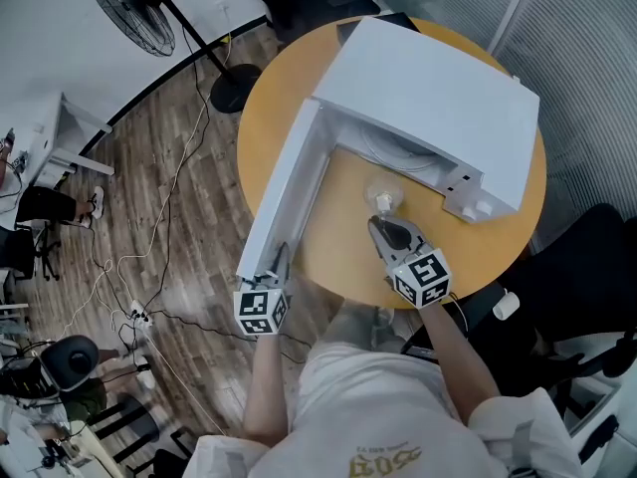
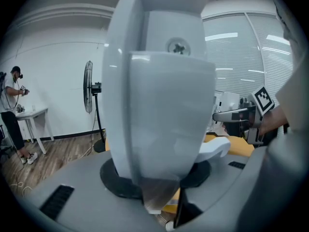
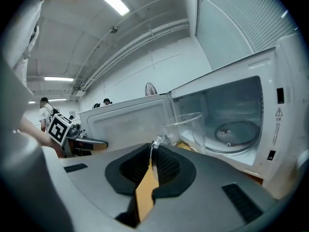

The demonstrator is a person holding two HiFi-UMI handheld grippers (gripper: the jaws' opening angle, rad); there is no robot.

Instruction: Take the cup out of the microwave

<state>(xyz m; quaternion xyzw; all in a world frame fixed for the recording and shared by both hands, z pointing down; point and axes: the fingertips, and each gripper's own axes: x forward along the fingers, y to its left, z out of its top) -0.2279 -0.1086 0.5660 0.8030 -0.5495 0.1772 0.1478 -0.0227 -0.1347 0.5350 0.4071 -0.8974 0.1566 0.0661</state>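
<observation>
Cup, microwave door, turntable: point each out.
cup [image 3: 190, 129], right gripper view, clear side wall.
microwave door [image 1: 286, 189], head view, middle of the open panel.
turntable [image 3: 237, 132], right gripper view, glass plate surface.

Open door [image 1: 287, 189] walls the left; bare tabletop [image 1: 343, 229] fronts the microwave [image 1: 428, 98].

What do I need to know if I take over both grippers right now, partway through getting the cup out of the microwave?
Left gripper: jaws closed on the free edge of the microwave door, which stands wide open.
Right gripper: jaws shut on the handle of the clear cup.
Cup: upright, outside the microwave, over the table in front of the opening. I cannot tell if it touches the table.
Done: door open, cup gripped and out of the cavity.
Left: set the cup on the table and release it; probably close the door.
</observation>
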